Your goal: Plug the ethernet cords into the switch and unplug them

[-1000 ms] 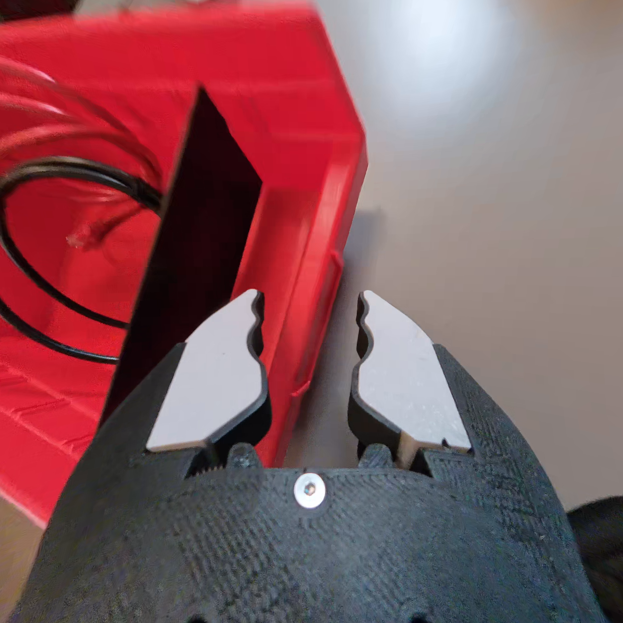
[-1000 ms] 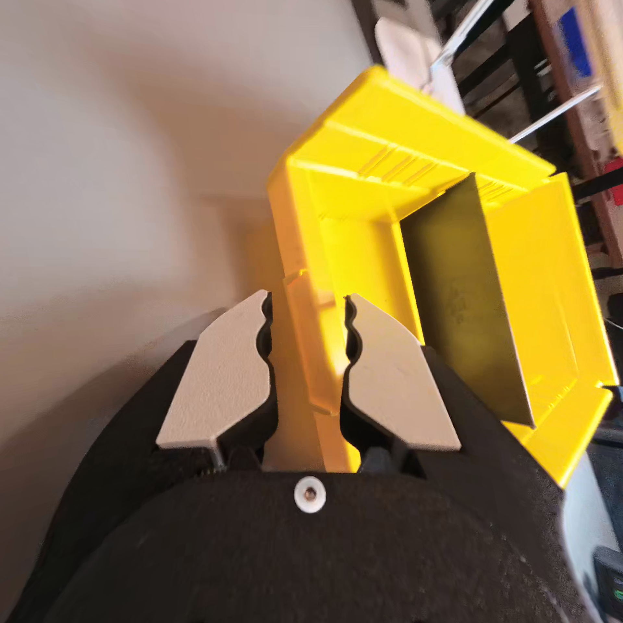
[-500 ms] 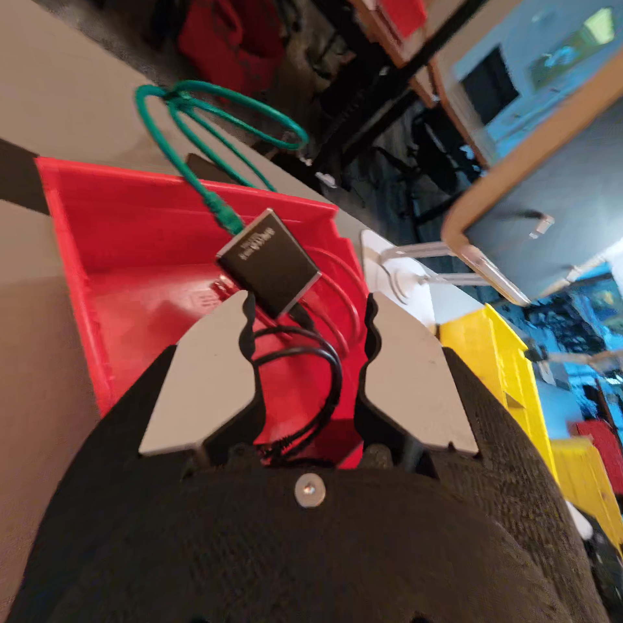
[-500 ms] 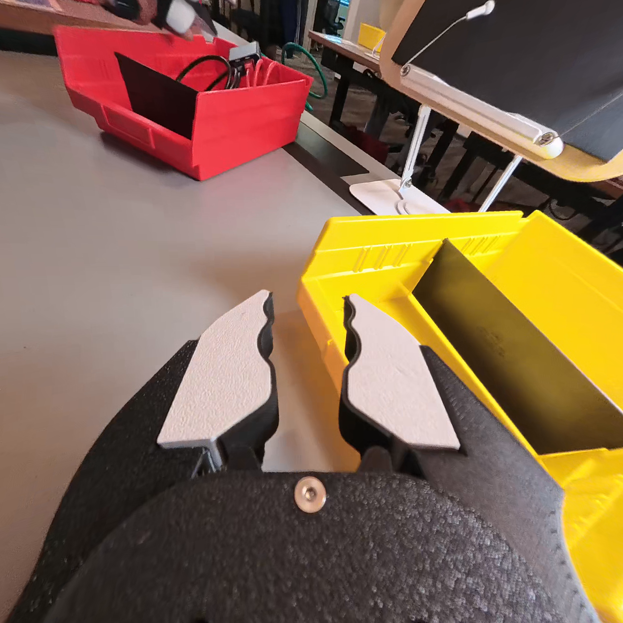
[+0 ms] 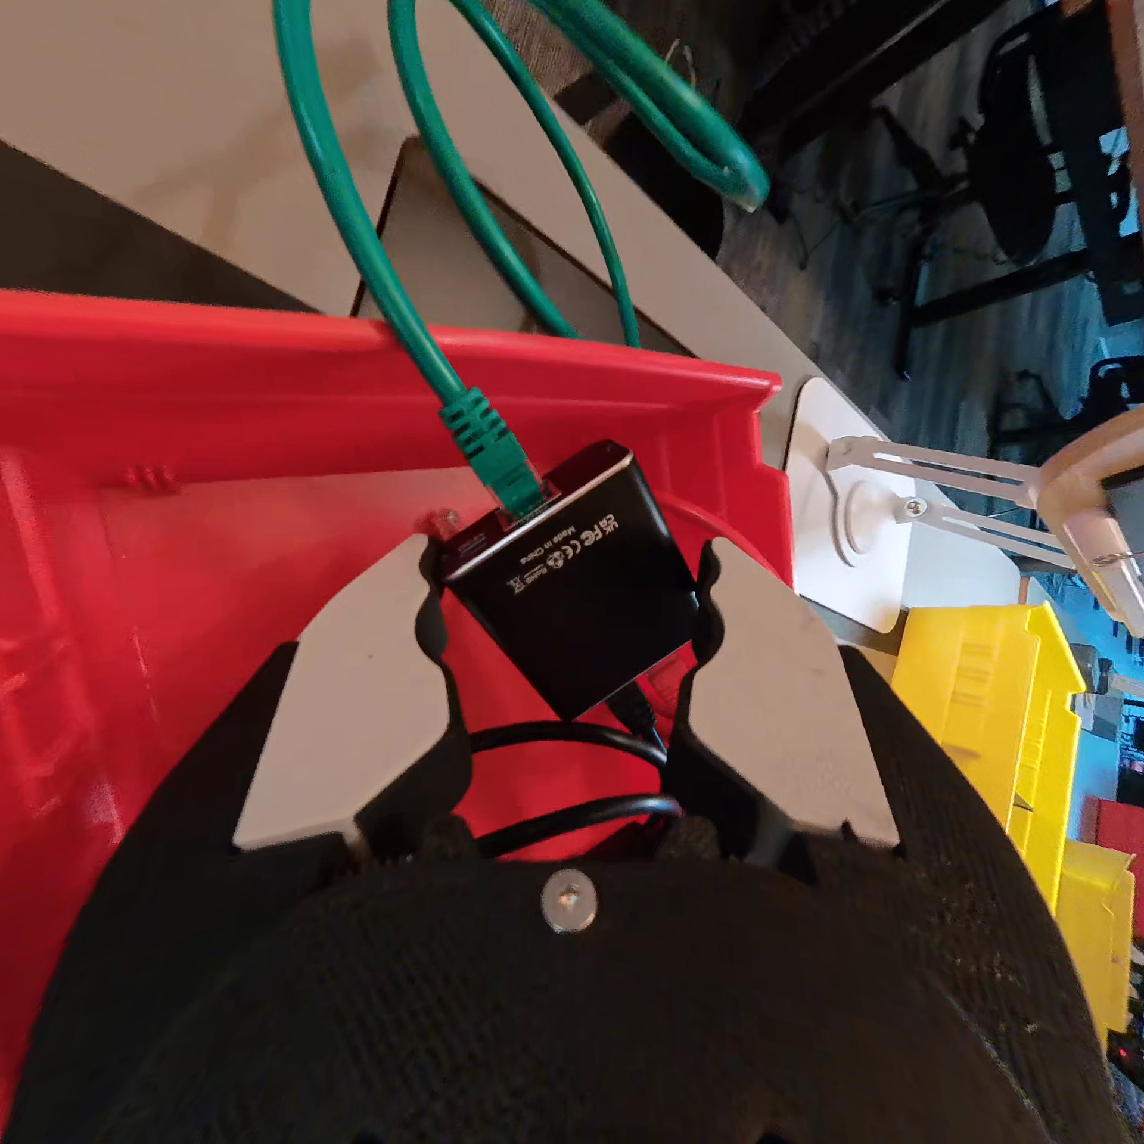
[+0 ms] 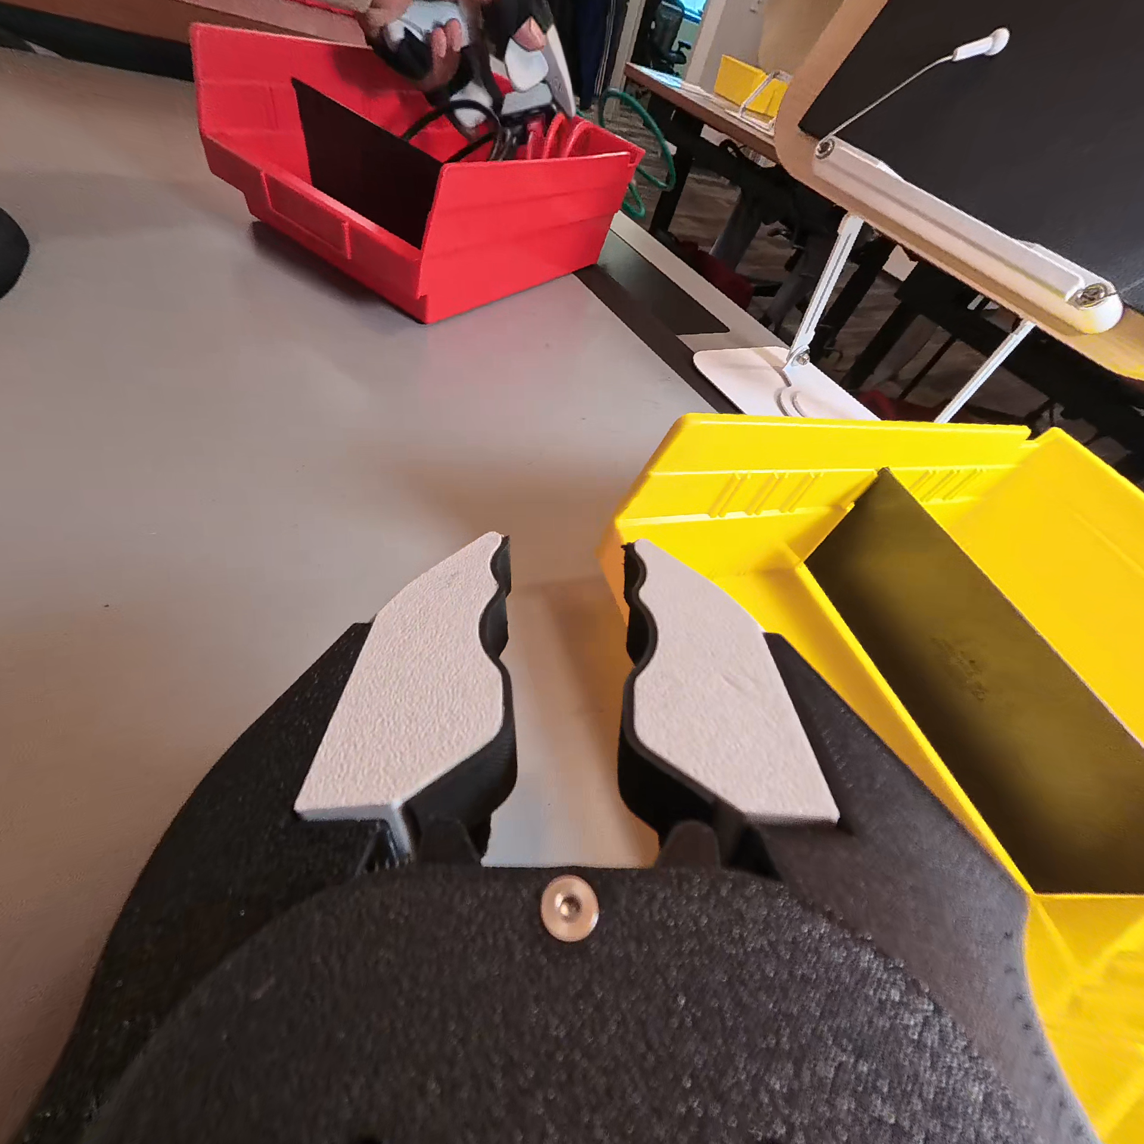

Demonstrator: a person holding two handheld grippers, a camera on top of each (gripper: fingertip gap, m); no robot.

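Observation:
In the left wrist view a small black switch [image 5: 582,594] sits tilted inside a red bin [image 5: 247,396]. A green ethernet cord [image 5: 365,216] hangs over the bin's far rim, and its plug [image 5: 495,458] is seated in the switch. A black cable [image 5: 557,736] leaves the switch's near end. A red cord [image 5: 699,514] lies coiled beneath. My left gripper [image 5: 566,551] is open, with one finger on each side of the switch, at or almost at its corners. My right gripper [image 6: 566,545] is open and empty above the table, beside a yellow bin [image 6: 805,446].
The right wrist view shows the red bin [image 6: 507,204] at the far side of the grey table [image 6: 247,433], with a hand and the left gripper [image 6: 526,68] in it. Both bins have a black divider [image 6: 990,681]. A white lamp base [image 6: 761,377] stands at the table edge. My right fingertips sit around 50 cm from my left ones.
My left gripper swung from the red bin's outer wall over the bin and closed in around the switch. My right gripper let go of the yellow bin's wall and pulled back.

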